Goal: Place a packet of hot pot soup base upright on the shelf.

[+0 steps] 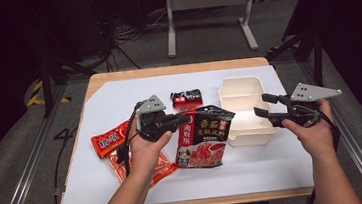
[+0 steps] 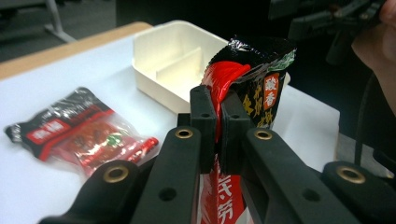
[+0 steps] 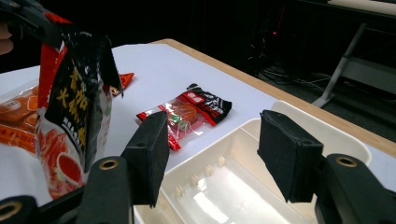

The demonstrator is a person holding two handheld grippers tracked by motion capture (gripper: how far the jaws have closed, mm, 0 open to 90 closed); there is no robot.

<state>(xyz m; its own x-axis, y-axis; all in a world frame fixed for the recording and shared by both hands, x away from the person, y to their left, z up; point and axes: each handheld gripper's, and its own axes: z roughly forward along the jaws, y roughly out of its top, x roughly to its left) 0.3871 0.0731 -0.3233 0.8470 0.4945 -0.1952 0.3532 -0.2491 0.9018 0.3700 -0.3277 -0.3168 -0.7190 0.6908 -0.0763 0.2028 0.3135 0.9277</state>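
The left gripper (image 1: 183,118) has its jaws pressed tight on the upper edge of a large black-and-red seasoning packet (image 1: 205,136), which hangs from the jaws, its lower end down by the white table cover (image 1: 255,165). Just beyond the packet from that gripper sits a white divided container (image 1: 244,110). The right gripper (image 1: 263,105) hovers at the container's near side with its jaws wide apart and nothing between them. A small black-and-red sachet (image 1: 187,99) lies past the left gripper, and orange-red packets (image 1: 109,139) lie under the left hand (image 1: 146,148).
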